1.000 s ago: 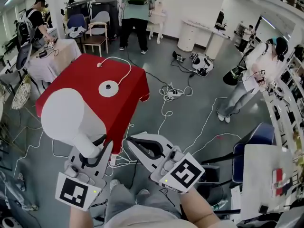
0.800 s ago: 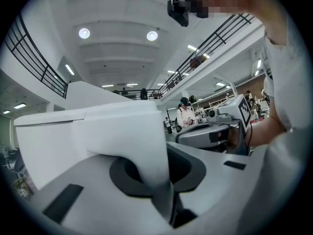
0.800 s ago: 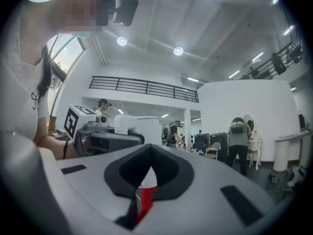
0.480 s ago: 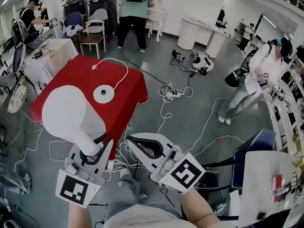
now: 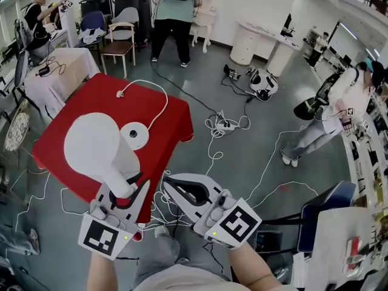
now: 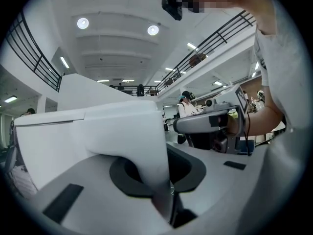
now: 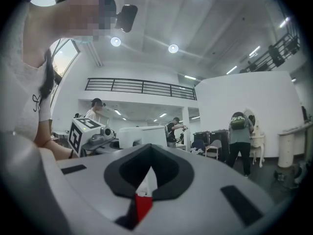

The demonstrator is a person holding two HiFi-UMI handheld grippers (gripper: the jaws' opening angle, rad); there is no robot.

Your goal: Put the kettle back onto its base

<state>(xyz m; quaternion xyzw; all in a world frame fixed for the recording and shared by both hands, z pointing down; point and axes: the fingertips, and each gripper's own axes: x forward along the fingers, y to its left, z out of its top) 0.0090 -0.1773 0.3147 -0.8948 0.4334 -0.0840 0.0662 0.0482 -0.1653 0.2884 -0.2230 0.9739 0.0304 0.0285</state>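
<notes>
A red-clothed table point(image 5: 173, 121) carries the round white base point(image 5: 136, 137) and its cord point(image 5: 164, 91).

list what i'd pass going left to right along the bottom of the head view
left gripper, shut on the kettle → right gripper, jaws together and empty → blue chair → white table

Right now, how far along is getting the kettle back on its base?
Done: the kettle is picked up, its handle clamped in the left gripper. In hand: it hangs above the red table, just left of the base in the head view, not seated. Left: line it up over the bare round base, lower it and release. The right gripper is shut and empty beside it.
</notes>
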